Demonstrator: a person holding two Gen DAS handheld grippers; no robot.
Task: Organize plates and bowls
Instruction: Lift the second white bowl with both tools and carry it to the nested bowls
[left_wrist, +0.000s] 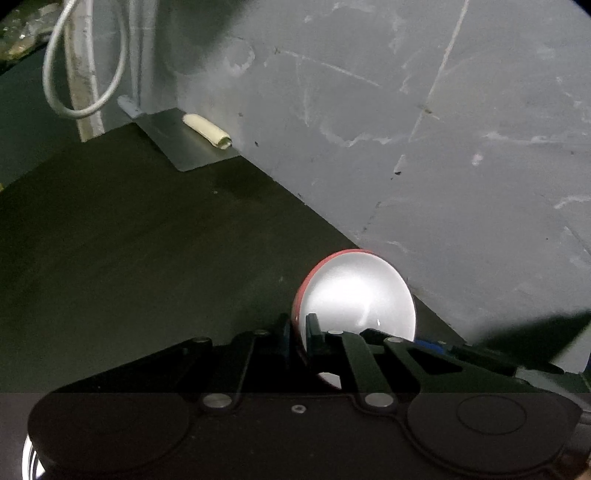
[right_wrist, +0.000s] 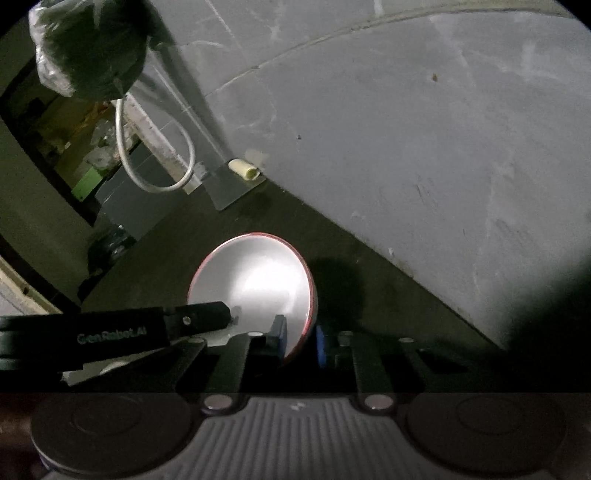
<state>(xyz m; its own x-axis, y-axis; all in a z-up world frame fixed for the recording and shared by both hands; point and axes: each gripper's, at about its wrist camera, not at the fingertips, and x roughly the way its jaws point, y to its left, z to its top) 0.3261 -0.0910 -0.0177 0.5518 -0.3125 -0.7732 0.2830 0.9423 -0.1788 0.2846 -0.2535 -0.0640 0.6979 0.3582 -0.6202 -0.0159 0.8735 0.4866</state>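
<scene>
Red outside, pale and shiny inside: bowl (left_wrist: 354, 295), tipped up on edge with its hollow facing the cameras, low over the dark counter (left_wrist: 147, 240) and close to the grey wall (left_wrist: 443, 147) on the right. Cannot tell whether its underside touches the counter.

Pinched at the near rim by the left gripper (left_wrist: 299, 326), fingers pressed tight with only the thin wall of the bowl between them. Seen from the right wrist as a black arm reaching in from the left to the bowl's near-left edge.

Gripped as well by the right gripper (right_wrist: 299, 341) at the near-right rim, one finger inside the hollow, the blue pad (right_wrist: 320, 347) outside, closed down on the rim.

Far left, at the foot of the wall: flat metal sheet (left_wrist: 184, 147) with a cream roll (left_wrist: 207, 130) lying on it. Beside that, a looped white cable (left_wrist: 55, 74) hanging.
</scene>
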